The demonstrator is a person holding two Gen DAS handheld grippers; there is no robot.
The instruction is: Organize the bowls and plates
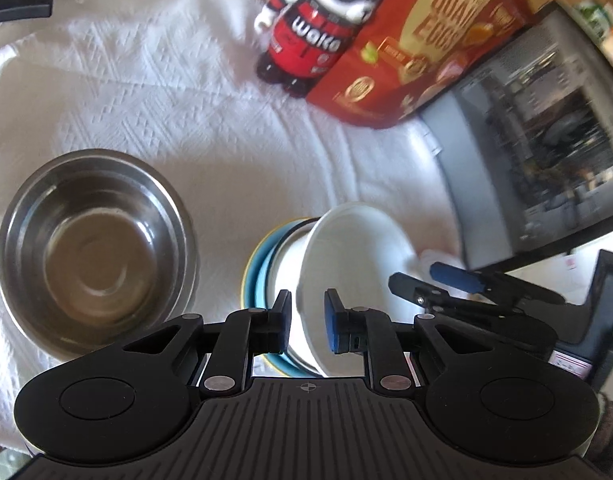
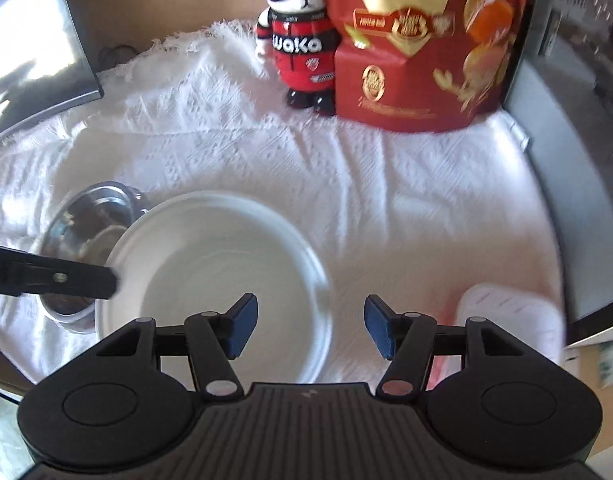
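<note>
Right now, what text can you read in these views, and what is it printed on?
"wako": across the chest of the bear figurine.
"EGGS": top of the red bag; the left view shows "QUAI EGGS", cut off.
Small gold badges and banner on the bag: too blurred to read.
Screen contents: unreadable.

Home tabletop, white tablecloth (image 2: 234, 136), snack bag (image 2: 418, 40)

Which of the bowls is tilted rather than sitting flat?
The white ceramic bowl, pinched at its rim by the left gripper and tipped above the stacked blue-and-yellow dishes. The stainless steel bowl sits flat on the cloth.
</note>
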